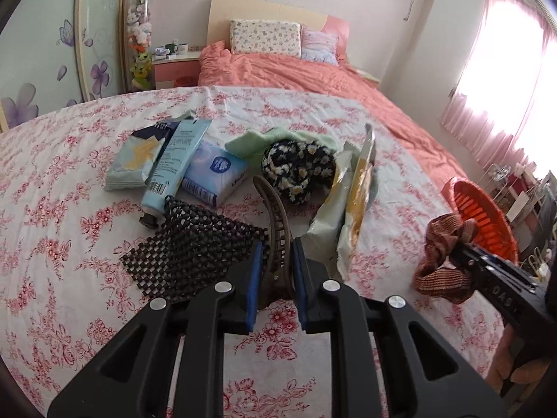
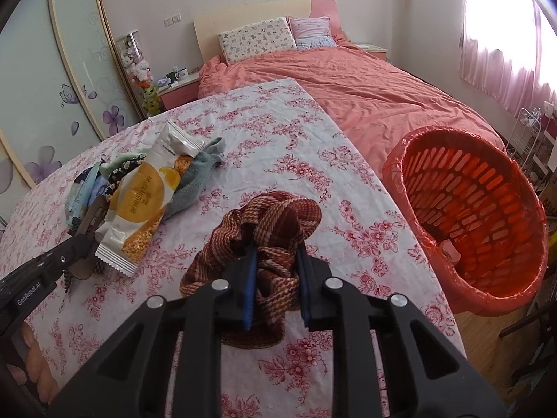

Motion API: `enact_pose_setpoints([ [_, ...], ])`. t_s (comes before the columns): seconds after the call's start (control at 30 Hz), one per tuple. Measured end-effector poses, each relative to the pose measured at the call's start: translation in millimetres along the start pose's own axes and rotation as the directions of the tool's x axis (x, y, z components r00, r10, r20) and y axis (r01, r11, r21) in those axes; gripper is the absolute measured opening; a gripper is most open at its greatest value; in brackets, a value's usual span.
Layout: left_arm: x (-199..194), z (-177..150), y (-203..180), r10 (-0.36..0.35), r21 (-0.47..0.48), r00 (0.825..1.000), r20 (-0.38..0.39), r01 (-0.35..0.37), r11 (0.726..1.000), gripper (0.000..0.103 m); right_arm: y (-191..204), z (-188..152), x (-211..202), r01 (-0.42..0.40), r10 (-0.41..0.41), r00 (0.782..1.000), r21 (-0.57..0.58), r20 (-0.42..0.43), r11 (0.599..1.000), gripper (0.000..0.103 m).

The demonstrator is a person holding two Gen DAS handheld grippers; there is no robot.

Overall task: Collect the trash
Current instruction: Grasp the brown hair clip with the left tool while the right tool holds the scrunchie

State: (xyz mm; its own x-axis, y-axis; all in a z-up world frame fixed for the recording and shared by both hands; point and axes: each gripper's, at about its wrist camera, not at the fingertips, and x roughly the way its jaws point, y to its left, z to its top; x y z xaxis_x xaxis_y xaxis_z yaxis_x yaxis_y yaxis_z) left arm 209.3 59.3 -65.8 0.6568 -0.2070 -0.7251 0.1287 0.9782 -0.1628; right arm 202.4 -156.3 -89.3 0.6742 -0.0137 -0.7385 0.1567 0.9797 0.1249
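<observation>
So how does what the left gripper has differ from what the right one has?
The left gripper is shut on a hair claw: hard, smooth plastic, plain brown, one long curved piece. The right gripper is shut on a scrunchie: soft, bunched cloth, striped red and tan. The hair claw sits amid the pile; the scrunchie is apart, nearer the orange basket. Both are hair accessories.

Daylight is being poured in through the pink curtains (image 1: 501, 80) at the right, where the window (image 2: 515, 21) is being blown out to white glare. The desk (image 2: 278, 132) is being evenly lit, with only soft shadows being cast. Straight lines are being bent by the fisheye, and the corners are being darkened.
</observation>
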Motion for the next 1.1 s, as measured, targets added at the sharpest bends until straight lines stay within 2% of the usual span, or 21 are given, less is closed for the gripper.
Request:
enact_pose_setpoints([
  [0.17, 17, -5, -2, 0.028, -0.006, 0.998, -0.049, -0.028, 1.0, 0.018, 1, -7, 11, 0.004, -0.005, 0.999, -0.01, -0.045, 1.0, 0.021],
  [0.3, 22, -6, -2, 0.032, -0.017, 0.998, -0.052, -0.033, 0.999, 0.019, 1, -9, 19, 0.009, -0.01, 0.998, -0.013, -0.061, 1.0, 0.028],
  [0.43, 18, -5, 0, 0.028, -0.015, 0.999, -0.039, -0.029, 0.999, 0.019, -1, -7, 19, -0.012, 0.012, 0.998, -0.01, -0.065, 1.0, 0.02],
  [0.63, -4, 2, 0, 0.031, 0.001, 0.999, 0.022, -0.031, 1.0, 0.018, 0, 3, -7, -0.045, 0.045, 0.999, 0.005, 0.001, 0.999, 0.019],
  [0.67, -9, 3, 1, 0.031, 0.0, 0.999, 0.033, -0.031, 1.0, 0.013, 1, 5, -13, -0.051, 0.051, 0.999, 0.005, 0.017, 0.999, 0.019],
  [0.8, -18, 6, 3, 0.041, 0.008, 0.998, 0.056, -0.042, 0.999, 0.013, 4, 11, -29, -0.056, 0.056, 0.997, -0.003, 0.053, 0.998, 0.019],
  [1.1, 8, -11, 8, 0.026, -0.04, 0.999, -0.04, -0.027, 0.999, 0.013, 5, -3, -16, -0.034, 0.034, 0.999, -0.013, 0.002, 0.999, 0.019],
])
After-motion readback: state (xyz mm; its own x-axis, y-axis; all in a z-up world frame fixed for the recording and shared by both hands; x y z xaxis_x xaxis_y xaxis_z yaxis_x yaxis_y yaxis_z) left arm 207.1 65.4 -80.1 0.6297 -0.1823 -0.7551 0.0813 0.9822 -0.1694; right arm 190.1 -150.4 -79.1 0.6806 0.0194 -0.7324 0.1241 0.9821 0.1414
